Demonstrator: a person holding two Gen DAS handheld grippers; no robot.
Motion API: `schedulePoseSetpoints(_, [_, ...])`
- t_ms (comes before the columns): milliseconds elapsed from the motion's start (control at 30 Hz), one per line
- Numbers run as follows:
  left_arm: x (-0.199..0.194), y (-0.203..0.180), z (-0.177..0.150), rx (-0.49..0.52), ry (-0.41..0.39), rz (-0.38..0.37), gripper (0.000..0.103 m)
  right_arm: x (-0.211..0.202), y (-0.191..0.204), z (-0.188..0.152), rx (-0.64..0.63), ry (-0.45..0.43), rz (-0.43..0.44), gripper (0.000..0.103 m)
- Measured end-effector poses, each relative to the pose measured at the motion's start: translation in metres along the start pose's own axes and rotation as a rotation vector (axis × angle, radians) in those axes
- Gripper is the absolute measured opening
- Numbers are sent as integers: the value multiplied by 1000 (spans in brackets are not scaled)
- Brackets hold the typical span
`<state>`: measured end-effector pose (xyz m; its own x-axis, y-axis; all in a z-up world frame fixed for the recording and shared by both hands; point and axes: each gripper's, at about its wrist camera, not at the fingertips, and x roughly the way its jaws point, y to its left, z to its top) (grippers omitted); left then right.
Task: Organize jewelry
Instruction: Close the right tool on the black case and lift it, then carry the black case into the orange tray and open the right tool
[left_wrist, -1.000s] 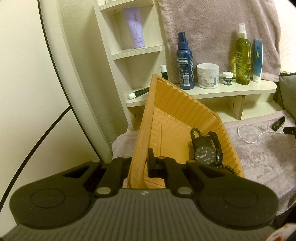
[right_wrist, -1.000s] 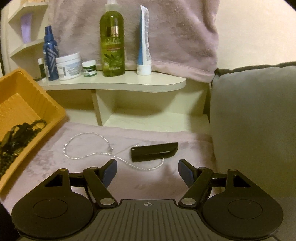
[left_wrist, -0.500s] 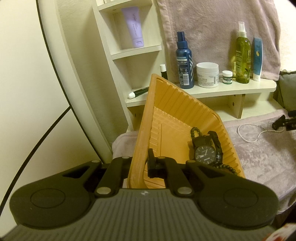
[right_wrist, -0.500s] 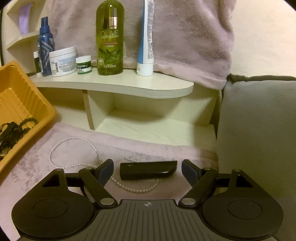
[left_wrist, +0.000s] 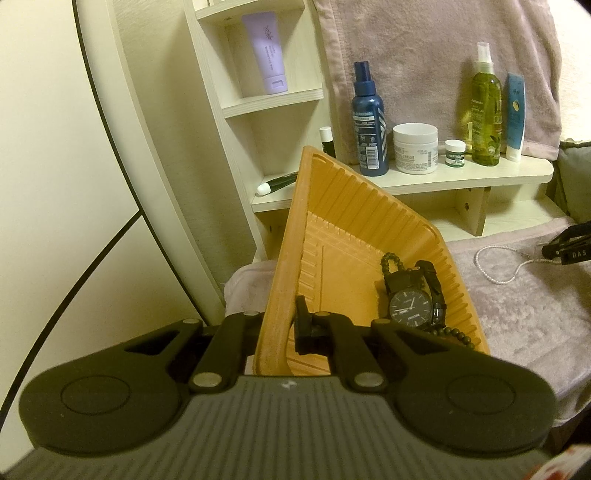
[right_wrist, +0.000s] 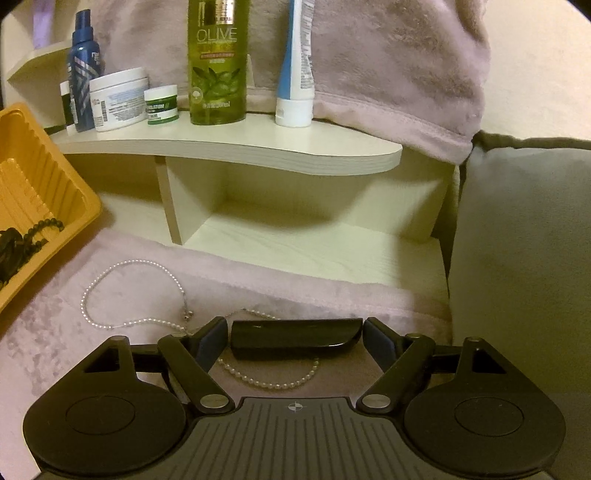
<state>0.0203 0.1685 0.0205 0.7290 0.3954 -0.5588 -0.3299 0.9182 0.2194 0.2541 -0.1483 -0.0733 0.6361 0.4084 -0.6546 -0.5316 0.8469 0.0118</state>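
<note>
While the left gripper (left_wrist: 291, 325) stays clamped on the near rim of the orange tray (left_wrist: 354, 221), holding it tipped up on the mauve cloth (left_wrist: 524, 306), almost nothing on that side has changed over the last second. Its jaws are nearly closed, with only the thin tray wall between them. Inside the tray, low against its right wall, lie a black wristwatch (left_wrist: 412, 308) and a string of dark beads (left_wrist: 391, 262), both already put away.

Further right, on the cloth just beside the tray, a pearl necklace (right_wrist: 122, 295) lies in a loose loop, not yet collected. Its strand runs under a glossy black bar-shaped piece (right_wrist: 295, 338), possibly a hair clip, though that is hard to tell.

What has changed is on the right. The right gripper (right_wrist: 293, 338) has moved forward and slightly down, so the black piece that lay ahead of it a second ago now sits squarely between its fingers. The jaws have just been opening and now stand wide, one blue pad (right_wrist: 210, 341) just off each end of the piece, with no visible contact.

This reads as the final approach before a pick: closing would likely take the black piece, and might snag the pearl strand beneath it. Behind, a pale shelf (right_wrist: 258, 147) carries bottles and jars.
</note>
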Motion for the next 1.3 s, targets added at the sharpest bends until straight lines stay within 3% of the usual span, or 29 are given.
schedulePoseSetpoints(100, [0, -1, 0, 2, 0, 2, 6, -1, -1, -1, 11, -5, -4, 75])
schedulePoseSetpoints(567, [1, -1, 1, 1, 0, 2, 6, -44, 18, -9, 6, -99, 1, 75])
schedulePoseSetpoints(1300, [2, -1, 3, -3, -9, -7, 6, -101, 104, -1, -4, -161, 219, 75])
